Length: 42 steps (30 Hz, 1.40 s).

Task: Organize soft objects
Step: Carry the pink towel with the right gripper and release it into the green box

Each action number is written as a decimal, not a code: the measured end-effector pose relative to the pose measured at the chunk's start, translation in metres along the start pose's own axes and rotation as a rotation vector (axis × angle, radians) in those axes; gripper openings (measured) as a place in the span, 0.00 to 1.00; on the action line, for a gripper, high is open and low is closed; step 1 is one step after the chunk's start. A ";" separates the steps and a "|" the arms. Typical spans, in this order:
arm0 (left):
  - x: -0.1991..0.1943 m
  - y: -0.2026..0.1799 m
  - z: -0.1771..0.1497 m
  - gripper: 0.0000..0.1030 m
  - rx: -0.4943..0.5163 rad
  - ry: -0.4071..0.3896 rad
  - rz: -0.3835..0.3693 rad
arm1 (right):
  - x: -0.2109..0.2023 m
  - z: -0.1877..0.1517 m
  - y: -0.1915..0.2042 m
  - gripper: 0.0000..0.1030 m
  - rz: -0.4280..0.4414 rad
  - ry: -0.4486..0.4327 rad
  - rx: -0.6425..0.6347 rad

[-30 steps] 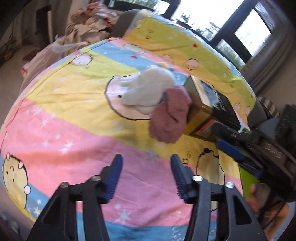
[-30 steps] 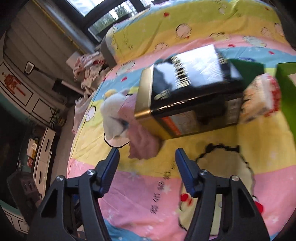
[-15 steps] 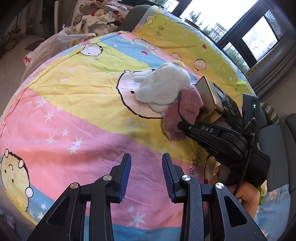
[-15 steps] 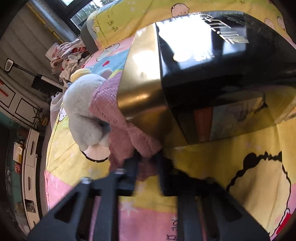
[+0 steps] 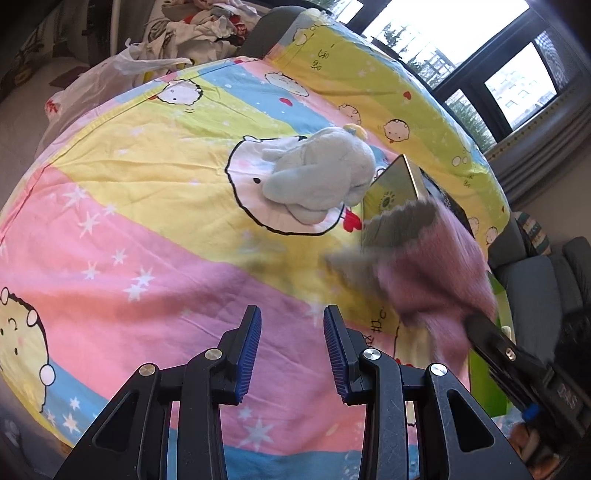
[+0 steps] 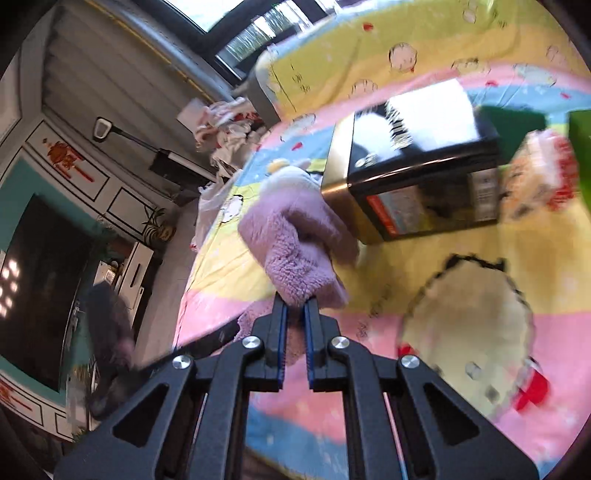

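Note:
A fuzzy pink cloth hangs from my right gripper, which is shut on its lower edge and holds it above the bedsheet. The cloth shows blurred in the left wrist view, with the right gripper's arm below it. A pale blue plush toy lies on the sheet beside a black and gold box; part of the toy shows behind the cloth. My left gripper is open and empty over the pink stripe.
The bed carries a colourful cartoon sheet. The black and gold box sits mid-bed, with a patterned soft item and green containers to its right. A laundry pile lies at the far end.
My right gripper has closed on the pink cloth and lifted it away from the box and plush toy. My left gripper stayed low over the pink stripe.

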State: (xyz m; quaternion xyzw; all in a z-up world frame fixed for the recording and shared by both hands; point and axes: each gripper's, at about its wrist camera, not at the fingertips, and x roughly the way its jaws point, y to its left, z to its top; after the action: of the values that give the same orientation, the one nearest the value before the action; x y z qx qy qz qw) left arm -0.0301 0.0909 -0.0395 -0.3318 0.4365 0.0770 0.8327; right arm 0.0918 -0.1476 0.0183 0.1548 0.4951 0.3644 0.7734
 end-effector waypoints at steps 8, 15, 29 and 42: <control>0.007 -0.031 -0.008 0.34 0.073 0.051 -0.041 | -0.055 -0.019 -0.023 0.08 -0.120 0.041 0.014; 0.024 -0.058 -0.021 0.35 0.152 0.153 -0.034 | -0.030 -0.009 -0.043 0.10 -0.299 0.057 -0.043; 0.036 -0.050 -0.006 0.58 0.117 0.147 -0.018 | 0.057 -0.014 -0.041 0.48 -0.203 0.258 -0.055; 0.060 -0.075 -0.009 0.58 0.151 0.160 -0.071 | -0.009 0.027 -0.064 0.80 -0.164 0.024 -0.012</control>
State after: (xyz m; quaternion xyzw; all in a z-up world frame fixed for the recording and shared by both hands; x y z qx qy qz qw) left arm 0.0315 0.0187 -0.0532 -0.2884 0.4943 -0.0125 0.8200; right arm 0.1392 -0.1949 -0.0014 0.1046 0.5132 0.3048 0.7955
